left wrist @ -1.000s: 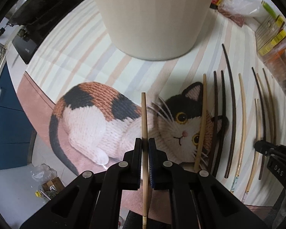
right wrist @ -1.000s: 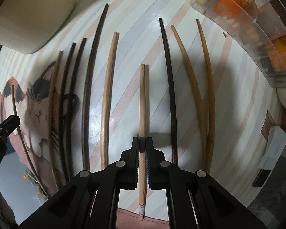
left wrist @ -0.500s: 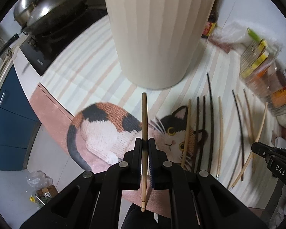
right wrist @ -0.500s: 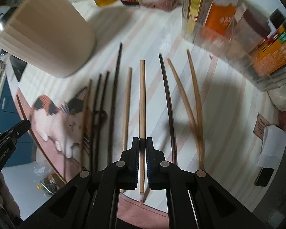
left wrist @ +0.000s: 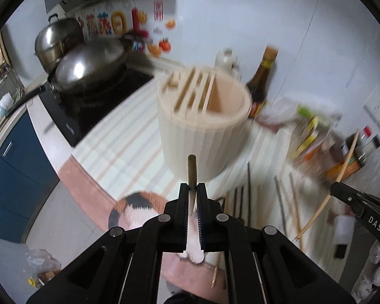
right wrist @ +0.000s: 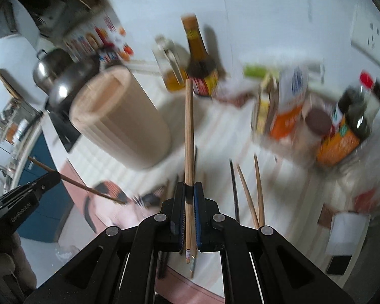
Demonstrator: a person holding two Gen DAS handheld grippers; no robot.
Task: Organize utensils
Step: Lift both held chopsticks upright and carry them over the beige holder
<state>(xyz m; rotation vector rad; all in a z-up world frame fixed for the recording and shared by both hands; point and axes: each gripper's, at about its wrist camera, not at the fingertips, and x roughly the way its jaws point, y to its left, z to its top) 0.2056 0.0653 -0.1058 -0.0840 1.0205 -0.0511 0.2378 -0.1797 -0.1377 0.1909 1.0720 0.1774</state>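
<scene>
My left gripper (left wrist: 192, 190) is shut on a wooden chopstick (left wrist: 192, 168) whose tip points toward the beige round utensil holder (left wrist: 202, 131). The holder's slotted top shows. In the right wrist view my right gripper (right wrist: 189, 190) is shut on a light wooden chopstick (right wrist: 189, 126), held above the mat. The holder (right wrist: 121, 119) stands to its left. Each gripper shows in the other's view: the right gripper (left wrist: 362, 210) with its pale chopstick (left wrist: 339, 177), the left gripper (right wrist: 25, 197) with its brown chopstick (right wrist: 76, 182). Several more chopsticks (right wrist: 248, 192) lie in a row on the striped mat.
A wok (left wrist: 88, 68) and a lidded pot (left wrist: 55, 38) sit on the black stove at the left. A dark sauce bottle (left wrist: 261, 86) stands behind the holder. A clear bin of packets and jars (right wrist: 304, 116) lines the right side. The cat-print mat (left wrist: 139, 202) covers the counter's front edge.
Both grippers have risen well above the mat, each carrying its chopstick. The views have tilted up, so the holder's top and the back wall now show.
</scene>
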